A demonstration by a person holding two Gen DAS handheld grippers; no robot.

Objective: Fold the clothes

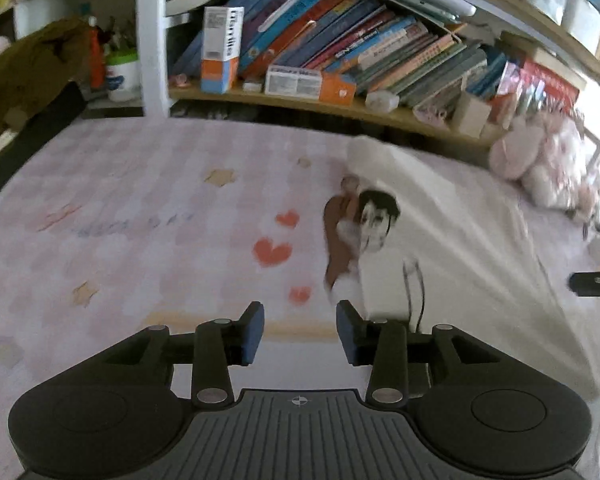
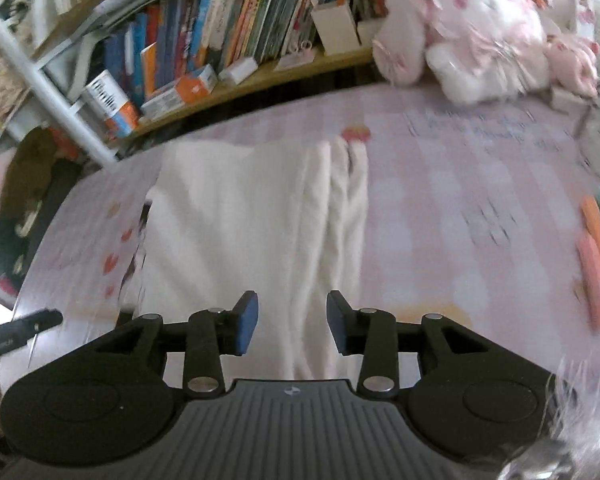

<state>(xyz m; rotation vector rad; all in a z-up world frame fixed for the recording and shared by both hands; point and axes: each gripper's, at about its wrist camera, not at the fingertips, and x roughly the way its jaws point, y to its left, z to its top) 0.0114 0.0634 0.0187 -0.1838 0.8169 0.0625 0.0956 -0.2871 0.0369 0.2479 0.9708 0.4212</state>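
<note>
White printed cotton garment [image 2: 240, 216] lies folded lengthwise on pink checked bed sheet [image 1: 132, 208]. Left tongs [image 1: 300, 330], right tongs [image 2: 288, 322] both released, empty. Fold just laid, likely; next: regrasp end, fold crosswise.

We are looking down on a bed [image 1: 120, 208] with a folded garment [image 2: 240, 216] lying on it. In the left wrist view the garment is lying to the right of our left tongs [image 1: 300, 332]; in the right wrist view it is stretching away ahead of our right tongs [image 2: 288, 322]. Behind the bed a shelf [image 1: 284, 102] is carrying a row of leaning books [image 1: 340, 44] with boxes [image 1: 220, 48] before them. A plush toy [image 2: 480, 36] is sitting at the bed's far right corner.
</note>
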